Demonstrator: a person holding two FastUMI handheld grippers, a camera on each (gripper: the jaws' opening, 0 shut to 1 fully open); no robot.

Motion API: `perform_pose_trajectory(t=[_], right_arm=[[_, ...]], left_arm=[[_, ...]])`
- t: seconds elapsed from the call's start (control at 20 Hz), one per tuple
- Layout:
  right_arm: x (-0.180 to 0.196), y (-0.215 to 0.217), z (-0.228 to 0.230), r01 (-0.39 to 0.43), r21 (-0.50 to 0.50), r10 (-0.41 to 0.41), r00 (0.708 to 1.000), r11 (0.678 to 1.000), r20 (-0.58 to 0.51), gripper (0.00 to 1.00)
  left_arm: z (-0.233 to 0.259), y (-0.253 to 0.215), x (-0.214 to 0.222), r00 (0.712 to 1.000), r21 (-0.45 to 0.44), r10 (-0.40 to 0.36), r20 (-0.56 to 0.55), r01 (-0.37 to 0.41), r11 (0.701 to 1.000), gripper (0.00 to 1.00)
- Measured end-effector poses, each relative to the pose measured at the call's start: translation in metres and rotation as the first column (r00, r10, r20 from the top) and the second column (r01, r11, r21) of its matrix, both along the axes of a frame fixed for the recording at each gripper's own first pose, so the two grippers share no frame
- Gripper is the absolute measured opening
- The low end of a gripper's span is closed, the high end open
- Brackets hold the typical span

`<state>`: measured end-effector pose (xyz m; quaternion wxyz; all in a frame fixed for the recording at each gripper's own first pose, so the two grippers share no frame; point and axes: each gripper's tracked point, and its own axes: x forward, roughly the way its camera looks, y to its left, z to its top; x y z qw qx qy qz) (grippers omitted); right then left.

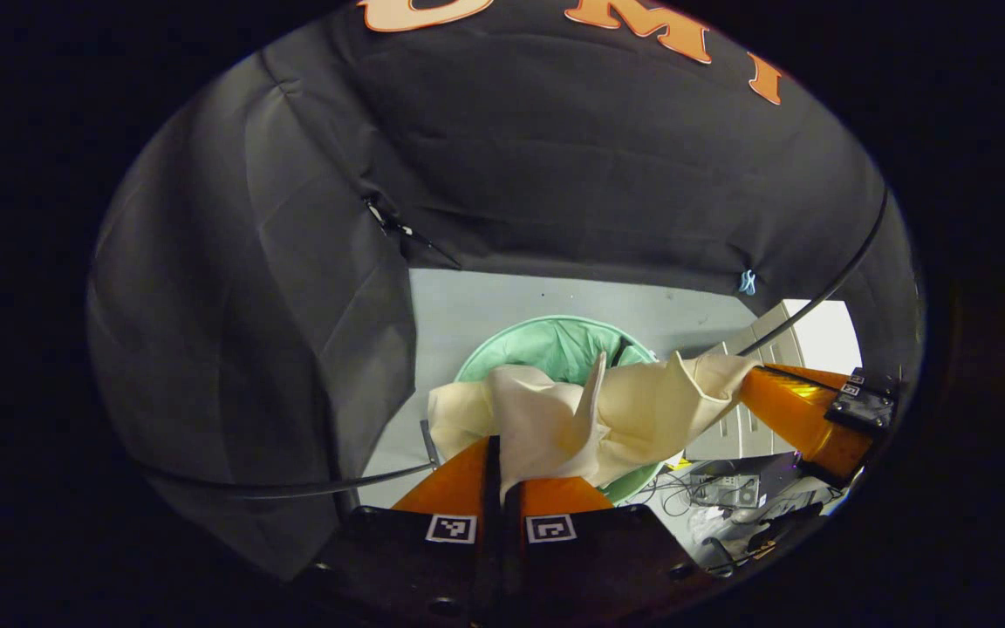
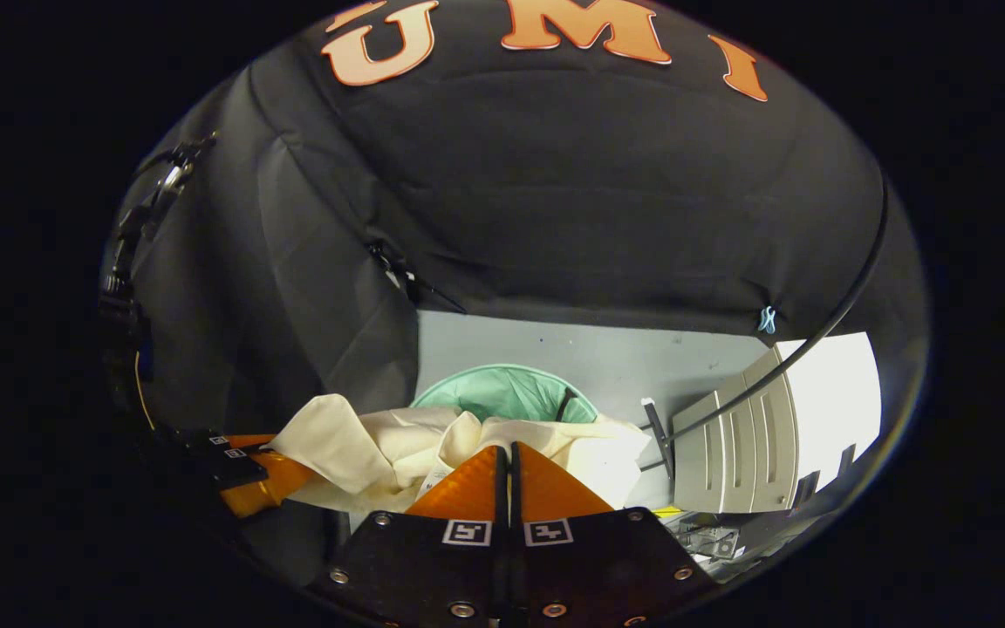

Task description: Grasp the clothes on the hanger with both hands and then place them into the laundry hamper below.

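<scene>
Cream clothes point(image 1: 572, 419) are stretched in the air just above the green laundry hamper point(image 1: 546, 344), which stands on the grey floor point(image 1: 502, 305) below. Over the hamper's near rim, the cloth is pinched between the closed fingers of the left gripper point(image 1: 500, 462). Its other end, to the hamper's right, is clamped by the closed right gripper point(image 2: 507, 467).
</scene>
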<state>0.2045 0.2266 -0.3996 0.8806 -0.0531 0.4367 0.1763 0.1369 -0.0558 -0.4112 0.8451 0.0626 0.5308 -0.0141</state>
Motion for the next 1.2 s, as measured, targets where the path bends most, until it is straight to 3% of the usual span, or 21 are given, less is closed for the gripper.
perform_pose_trajectory(t=[0.45,0.75,0.9,1.05,1.2], right_arm=[[-0.012,0.000,-0.026,0.023,-0.044,-0.028,0.995,0.999,-0.098,0.06],[-0.015,-0.004,-0.027,0.032,-0.054,-0.038,0.994,0.998,-0.103,0.09],[-0.018,-0.008,-0.023,0.036,-0.064,-0.042,0.994,0.997,-0.099,0.10],[-0.024,-0.009,-0.021,0.036,-0.064,-0.042,0.994,0.997,-0.098,0.19],[-0.029,-0.012,-0.014,0.033,-0.065,-0.038,0.995,0.997,-0.091,0.31]], left_arm=[[-0.012,0.007,-0.023,0.992,0.010,0.053,-0.118,-0.052,0.999,0.10],[-0.012,0.012,-0.027,0.991,0.031,0.062,-0.117,-0.058,0.998,0.12],[-0.012,0.012,-0.032,0.989,0.029,0.075,-0.128,-0.072,0.997,0.29],[-0.008,0.013,-0.035,0.988,0.018,0.084,-0.132,-0.082,0.996,0.29],[-0.009,0.008,-0.046,0.988,0.012,0.073,-0.134,-0.072,0.997,0.70]])
